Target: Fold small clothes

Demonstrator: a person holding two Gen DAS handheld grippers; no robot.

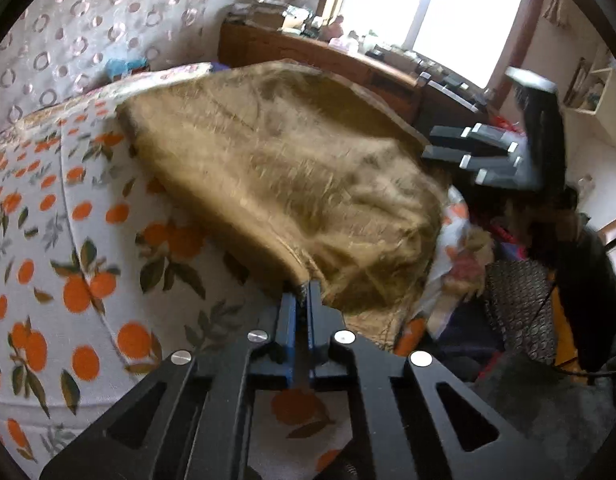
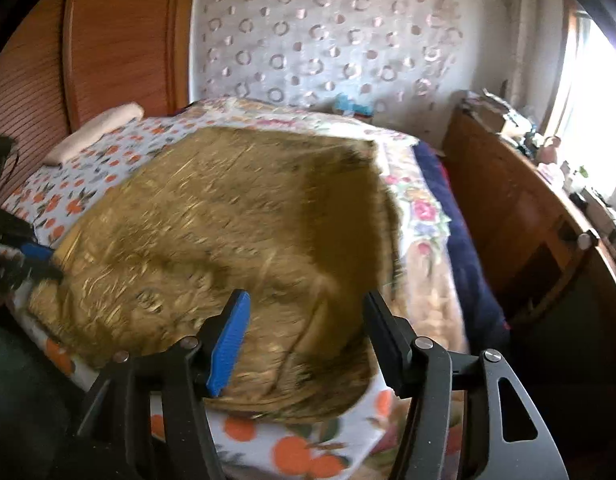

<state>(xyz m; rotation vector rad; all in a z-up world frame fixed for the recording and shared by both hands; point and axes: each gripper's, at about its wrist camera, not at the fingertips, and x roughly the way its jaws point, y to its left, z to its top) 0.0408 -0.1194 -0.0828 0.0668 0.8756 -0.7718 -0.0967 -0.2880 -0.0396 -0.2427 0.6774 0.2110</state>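
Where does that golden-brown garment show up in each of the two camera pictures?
Left wrist view: the golden-brown garment fills the centre, its near edge pinched in the left gripper.
Right wrist view: it fills the centre, beneath the open right gripper.
Shared landmark: the orange-print bedsheet.

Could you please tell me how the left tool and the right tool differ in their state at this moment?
The left tool is shut on the edge of the fuzzy tan-brown garment, while the right tool is open and grips nothing. The left tool's fingers are pressed together with cloth between them; the right tool's fingers are spread wide over the garment. Both are black with blue pads and sit over the orange-print bedsheet.
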